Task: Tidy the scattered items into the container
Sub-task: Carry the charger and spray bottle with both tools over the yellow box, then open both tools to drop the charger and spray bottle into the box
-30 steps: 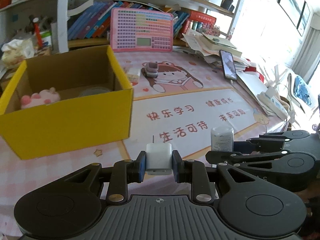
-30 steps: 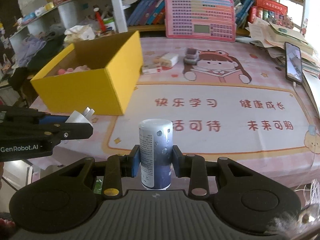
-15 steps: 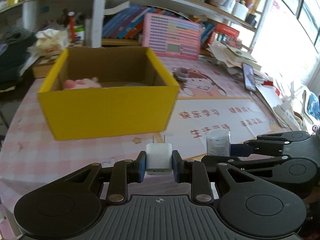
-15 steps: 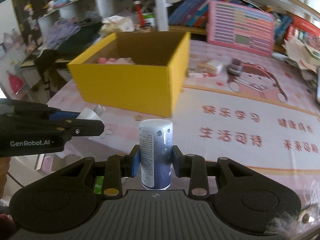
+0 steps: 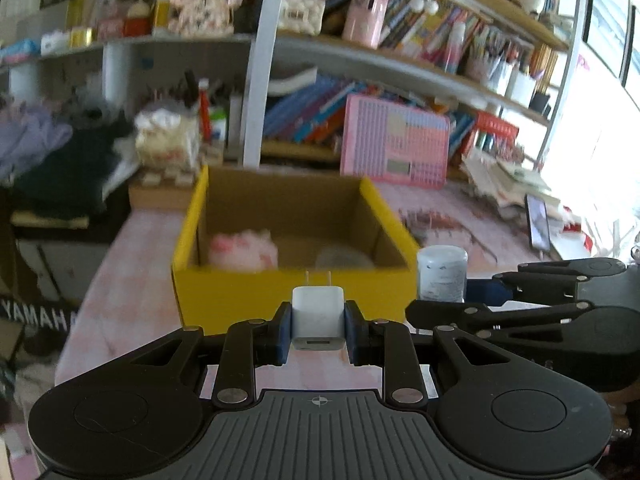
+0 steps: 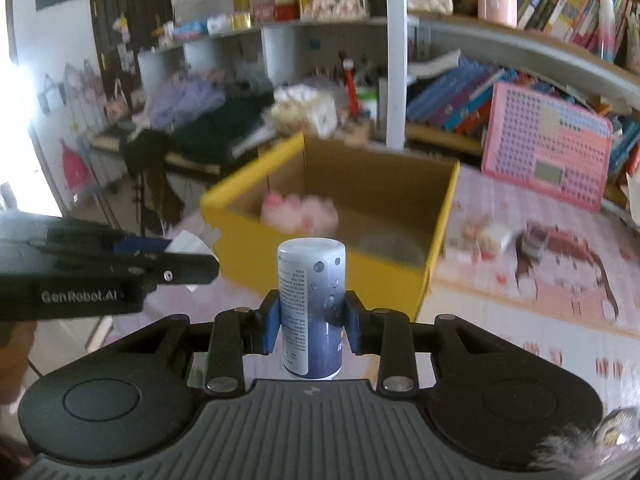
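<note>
1. Left wrist view: the left gripper [image 5: 318,330] clamps a white charger [image 5: 318,316], prongs forward, short of the yellow box [image 5: 288,300]; delivery is under way, and clearing the near wall likely comes next.
2. Right wrist view: the right gripper [image 6: 312,328] grips an upright blue-and-white bottle [image 6: 311,308], also just short of the box.

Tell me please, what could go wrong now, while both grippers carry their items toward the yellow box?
1. The left gripper and right gripper travel close side by side, so they may bump over the yellow box.
2. The white charger is pinched only by its sides, prongs forward; it might catch the near wall.
3. The small bottle could drop onto the pink plush toy and roll or tip.
</note>
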